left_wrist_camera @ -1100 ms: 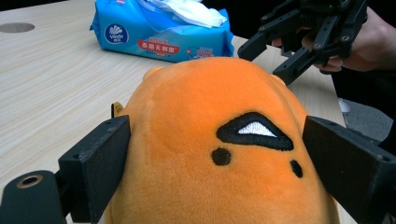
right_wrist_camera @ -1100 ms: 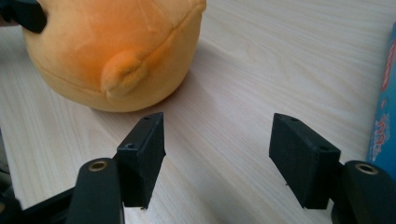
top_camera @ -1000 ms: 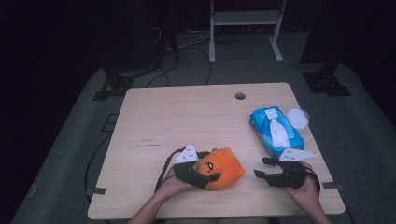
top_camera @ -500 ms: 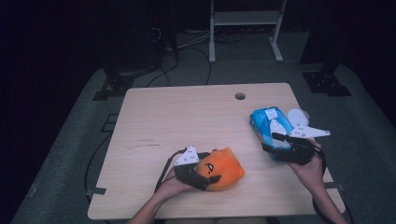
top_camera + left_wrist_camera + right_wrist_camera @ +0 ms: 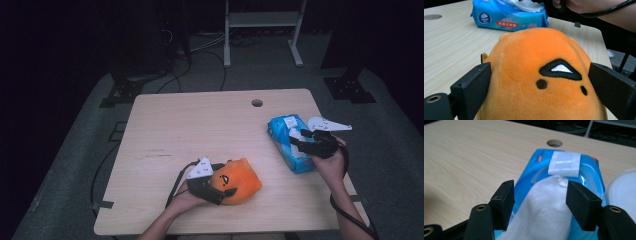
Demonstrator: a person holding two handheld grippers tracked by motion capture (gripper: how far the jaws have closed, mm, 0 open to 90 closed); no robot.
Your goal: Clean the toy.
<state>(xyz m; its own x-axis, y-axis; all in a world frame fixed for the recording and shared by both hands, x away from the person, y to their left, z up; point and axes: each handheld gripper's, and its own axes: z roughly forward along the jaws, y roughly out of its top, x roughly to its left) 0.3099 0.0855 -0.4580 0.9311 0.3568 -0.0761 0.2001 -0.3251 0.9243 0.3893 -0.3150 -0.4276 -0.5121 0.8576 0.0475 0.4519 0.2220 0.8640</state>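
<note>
Two grippers: one in each of the person's hands, at a pale wooden table [image 5: 200,125].
Left gripper [image 5: 212,187]: rests low on the near part of the table, held in the left hand [image 5: 187,200].
Left jaws: clamped on an orange plush toy [image 5: 541,82], one black jaw against each of its sides.
Plush toy: fills the space between the left jaws and bulges out ahead of them; stitched black and white markings sit near the right-hand jaw.
Right gripper [image 5: 302,141]: held in the right hand [image 5: 330,162], over the blue wipes pack [image 5: 541,167].
Right jaws: have just been closing a little, yet stand apart; a white wipe [image 5: 544,210] lies between them, and whether the pads touch it I cannot tell.
White wipe: rises out of the pack's opening, straight ahead of and between the right jaws.
Wipes pack: lies directly under the right jaws; its white flap [image 5: 564,163] is folded back just beyond the jaw tips.
Pack and toy: well apart on the table.
Round hole [image 5: 554,143]: in the tabletop, beyond the pack.
</note>
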